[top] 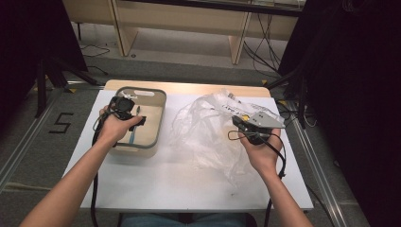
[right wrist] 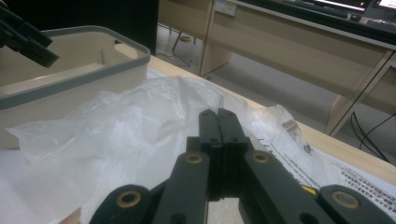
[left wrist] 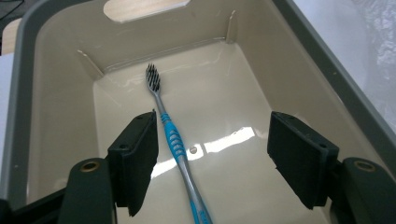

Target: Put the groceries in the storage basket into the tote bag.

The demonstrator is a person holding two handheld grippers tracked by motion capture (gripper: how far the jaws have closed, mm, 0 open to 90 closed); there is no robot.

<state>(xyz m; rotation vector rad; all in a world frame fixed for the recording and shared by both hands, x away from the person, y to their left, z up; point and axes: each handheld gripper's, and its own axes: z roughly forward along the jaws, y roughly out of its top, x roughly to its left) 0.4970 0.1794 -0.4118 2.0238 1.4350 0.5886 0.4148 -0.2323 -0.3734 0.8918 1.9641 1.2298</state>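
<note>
Nearest to me, both forearms come in from the bottom of the high view onto the white tabletop (top: 189, 184). My left gripper (top: 126, 111) hangs over the near end of the beige plastic bin with a grey rim (top: 160, 106), which sits at the left of the table. In the left gripper view its two black pads stand wide apart with nothing pressed between them: the left gripper (left wrist: 212, 147) is open, and the blue and grey toothbrush with dark bristles (left wrist: 175, 144) lies flat on the bin (left wrist: 56, 98) floor below, its handle passing just beside one pad, its bristle head pointing toward the far wall with the cut-out handle slot. I cannot tell for sure whether that pad brushes the handle or merely hovers above it. On the right, my right gripper (top: 243, 124) is held at the right side of the crumpled clear plastic bag with printed labels (top: 208, 130), which is spread over the middle of the table. In the right gripper view the right gripper (right wrist: 218, 116) has its jaws pressed flat together; I see no film caught between them, with the bag (right wrist: 135, 121) lying beyond the tips. Farther off stand light wooden desk legs (top: 239, 45) and loose cables on the grey floor (top: 189, 56).
</note>
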